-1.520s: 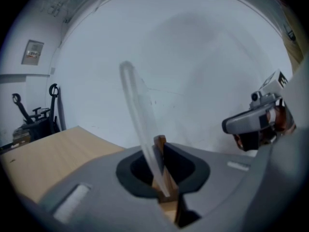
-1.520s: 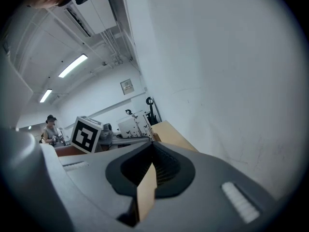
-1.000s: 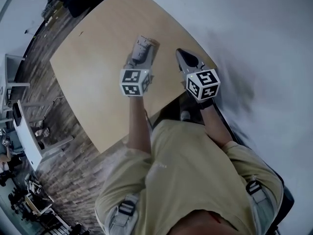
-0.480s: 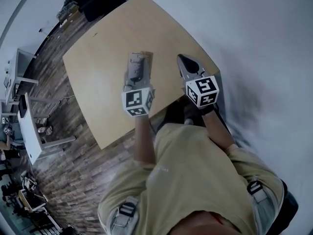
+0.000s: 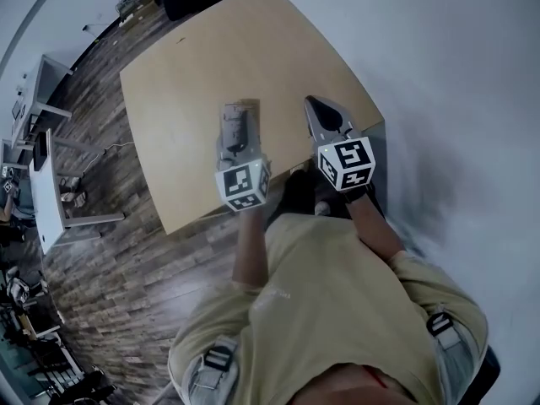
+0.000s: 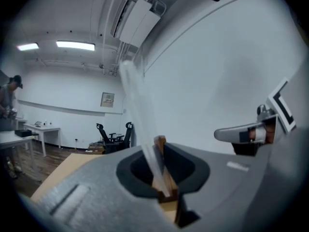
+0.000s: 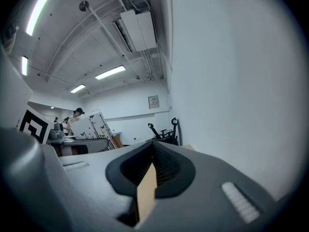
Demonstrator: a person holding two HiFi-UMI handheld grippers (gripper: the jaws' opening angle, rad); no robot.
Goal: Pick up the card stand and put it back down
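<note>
Jaws of left gripper (image 5: pixel 237 118) pinch the card stand (image 6: pixel 163 178) by its wooden base, apparently clear of the table (image 5: pixel 194 74) for set-down; right gripper (image 5: pixel 317 108), at its 3 o'clock, is closed and empty.

The person wears a beige short-sleeved shirt (image 5: pixel 337 285) under grey straps (image 5: pixel 207 378) with black buckles (image 5: pixel 218 359). The left gripper (image 5: pixel 233 108) and right gripper (image 5: pixel 310 102) are grey, each topped by a white cube (image 5: pixel 243 184) of black square markers, with fingers (image 7: pixel 212 178) lined inside with dark ribbing.

Bright ceiling strip lights (image 6: pixel 75 45), fisheye edges, dark corners, card stand (image 6: pixel 145 129) blurred
</note>
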